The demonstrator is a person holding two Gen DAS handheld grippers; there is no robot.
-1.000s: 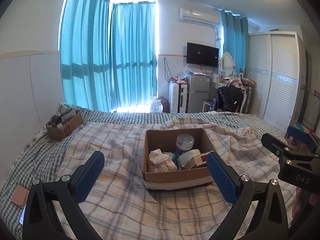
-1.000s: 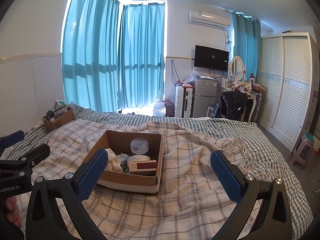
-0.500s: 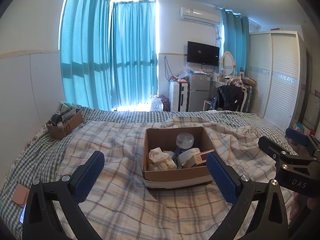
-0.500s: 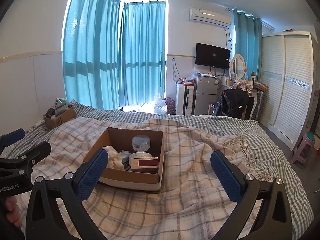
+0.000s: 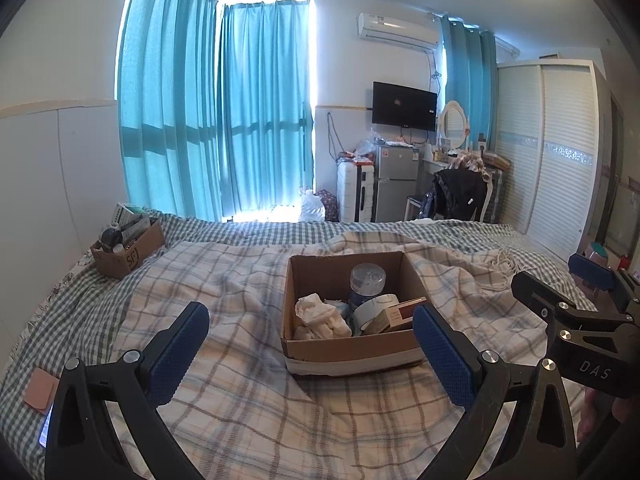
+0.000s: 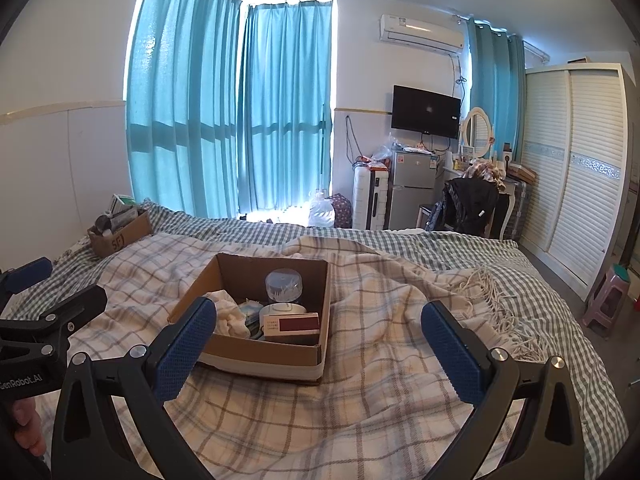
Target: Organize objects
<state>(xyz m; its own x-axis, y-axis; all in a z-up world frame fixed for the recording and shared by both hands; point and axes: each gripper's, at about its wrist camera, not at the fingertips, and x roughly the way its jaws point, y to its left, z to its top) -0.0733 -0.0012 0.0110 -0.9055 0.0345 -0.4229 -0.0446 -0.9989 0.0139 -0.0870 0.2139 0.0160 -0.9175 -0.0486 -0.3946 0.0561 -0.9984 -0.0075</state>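
An open cardboard box (image 5: 352, 350) sits on the plaid blanket in the middle of the bed; it also shows in the right wrist view (image 6: 260, 354). Inside it lie a white cloth (image 5: 320, 316), a clear round jar (image 5: 367, 280), a white round container (image 5: 374, 312) and a red-and-white carton (image 5: 400, 314). My left gripper (image 5: 310, 338) is open and empty, just in front of the box. My right gripper (image 6: 320, 338) is open and empty, held a little nearer than the box and to its right.
A second small cardboard box (image 5: 128, 250) full of items stands at the far left of the bed near the wall. A pink card (image 5: 40, 390) lies at the bed's left edge. A wardrobe (image 6: 576, 168), fridge (image 6: 412, 188) and chair (image 6: 468, 204) stand beyond the bed.
Both grippers have drifted slightly, so the box sits a touch higher and farther in view. Both stay open and empty; nothing on the bed moved.
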